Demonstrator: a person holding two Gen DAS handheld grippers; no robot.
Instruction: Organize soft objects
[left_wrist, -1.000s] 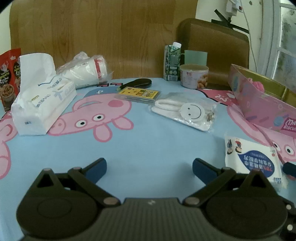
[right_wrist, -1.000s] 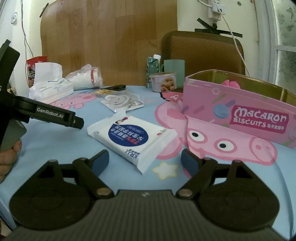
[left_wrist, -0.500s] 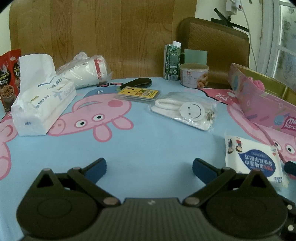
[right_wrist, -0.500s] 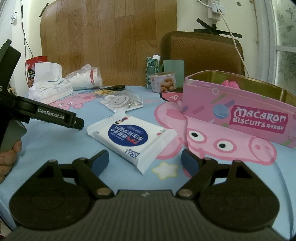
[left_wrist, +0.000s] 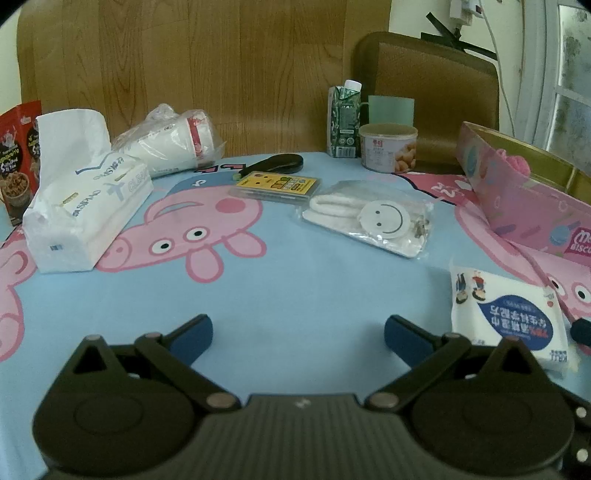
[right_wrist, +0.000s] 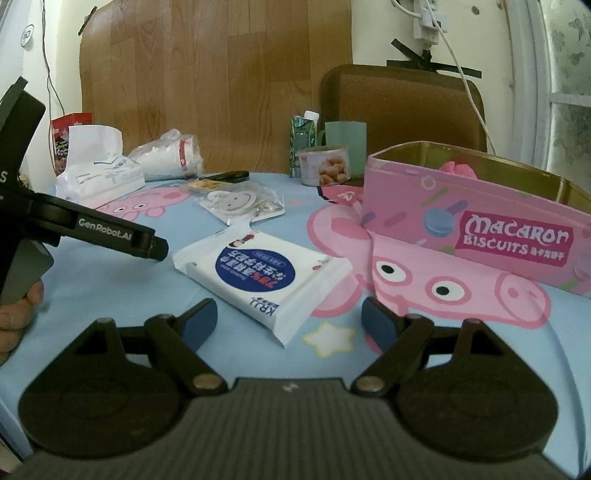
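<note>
The flat wet-wipe packet (right_wrist: 260, 275), white with a blue oval label, lies on the worktop (right_wrist: 110, 291) just in front of the pink Macaron Biscuits tin (right_wrist: 469, 225), a short way off its near left corner, with nothing resting on it. The tin is open at the top and a pink soft thing (right_wrist: 456, 170) shows over its rim, so the tin looks like the collecting place and the packet the next piece to go in. The right hand-held gripper (right_wrist: 288, 319) hovers low in front of the packet with its blue fingers spread wide and empty, the packet's near corner lying between them. The left hand-held gripper (left_wrist: 297, 334), to the left of the packet, is likewise spread and holds nothing, pointing over bare blue cloth. To do this step well, the right one should probably come down across the packet's narrower span and close gently near the middle, since the soft pack may sag or slide on the cloth if pinched by a corner; then it needs lifting clear of the tin's wall before release. Farther from the tin, to its left, lie a bagged smiley-face item (left_wrist: 373, 221), a tissue pack (left_wrist: 88, 206) and a sleeve of paper cups (left_wrist: 173, 142).
</note>
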